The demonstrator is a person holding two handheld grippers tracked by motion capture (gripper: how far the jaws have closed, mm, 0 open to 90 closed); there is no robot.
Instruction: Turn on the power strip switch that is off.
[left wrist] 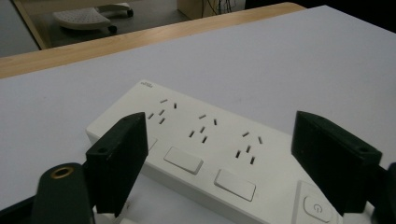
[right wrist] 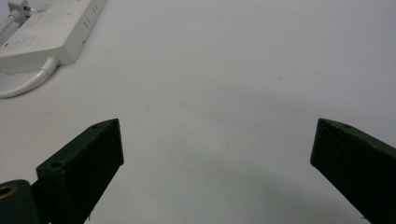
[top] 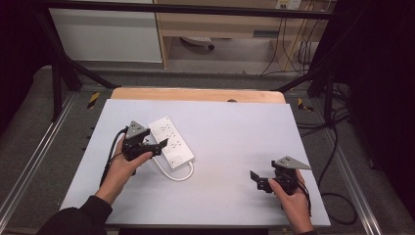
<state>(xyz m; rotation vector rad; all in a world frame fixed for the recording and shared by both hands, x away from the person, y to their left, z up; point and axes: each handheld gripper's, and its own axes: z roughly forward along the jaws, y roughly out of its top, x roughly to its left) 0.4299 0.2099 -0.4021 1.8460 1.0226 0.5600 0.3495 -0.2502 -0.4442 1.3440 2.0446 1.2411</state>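
A white power strip [top: 171, 142] with three socket groups and rocker switches lies at an angle on the left half of the white table top [top: 230, 147]. Its white cord [top: 177, 175] loops from its near end. My left gripper [top: 163, 145] is held low over the strip's near long side. In the left gripper view the strip [left wrist: 205, 140] lies between and under the spread jaws of the left gripper [left wrist: 222, 135], and the pads do not press on it. My right gripper [top: 258, 180] rests at the front right, open over bare table [right wrist: 219, 130]. The strip [right wrist: 46, 28] lies far to its left.
A wooden strip [top: 195, 94] borders the table's far edge. Black frame bars [top: 63, 73] stand around the table. Cables [top: 337, 142] trail over the floor on the right. A shelf unit [top: 220, 29] stands behind.
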